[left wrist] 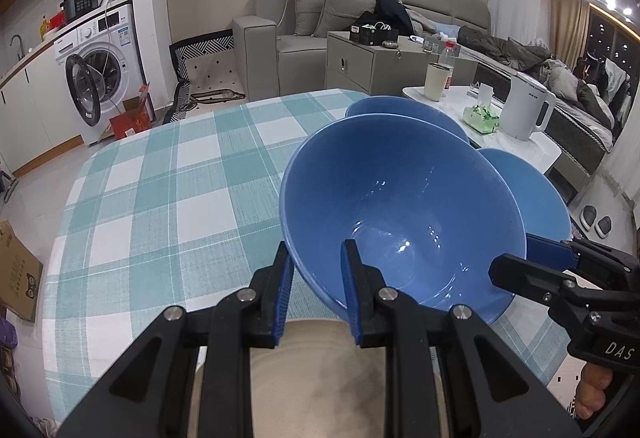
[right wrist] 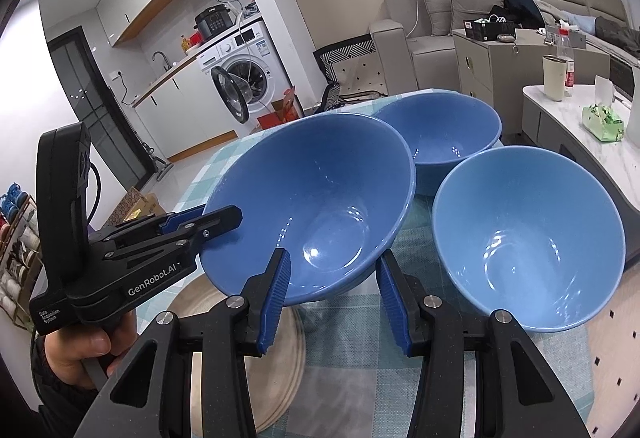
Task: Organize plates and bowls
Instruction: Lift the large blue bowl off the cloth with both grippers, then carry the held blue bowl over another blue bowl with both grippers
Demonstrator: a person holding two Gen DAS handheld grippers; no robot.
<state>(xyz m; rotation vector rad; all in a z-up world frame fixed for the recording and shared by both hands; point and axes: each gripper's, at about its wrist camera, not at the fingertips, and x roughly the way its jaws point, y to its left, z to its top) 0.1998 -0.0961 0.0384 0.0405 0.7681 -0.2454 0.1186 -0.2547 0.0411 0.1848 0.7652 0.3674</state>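
The left gripper [left wrist: 316, 258] was clamped on the near rim of a blue bowl [left wrist: 400, 206], one blue pad outside the wall and one inside, and the bowl hung tilted above the checked tablecloth [left wrist: 160, 178]. From the right wrist view the same gripper reached in from the left, its black body printed "GenRobot.AI" and, smaller, "Data Acquisition System"; a hand [right wrist: 80, 350] gripped its handle from below.

The right gripper [right wrist: 332, 270] stood partly open with its pads either side of the held bowl's lower right edge; whether either pad touched the bowl could not be told, as the edge passed just behind them. In the left wrist view its body showed the letters "DAS" before the frame cut it off.

Beneath the lifted bowl lay a beige plate [right wrist: 276, 354], flat on the cloth at the near edge. Two more blue bowls sat upright on the table: a paler bowl [right wrist: 528, 238] to the right, close beside the held one, and a far bowl [right wrist: 440, 134] behind both.

Beyond the table, a washing machine [left wrist: 102, 50] stood with its door open and a small label on its front too blurred to read. On a side table [left wrist: 532, 150] stood a white kettle [left wrist: 524, 110] with faint, unreadable lettering.
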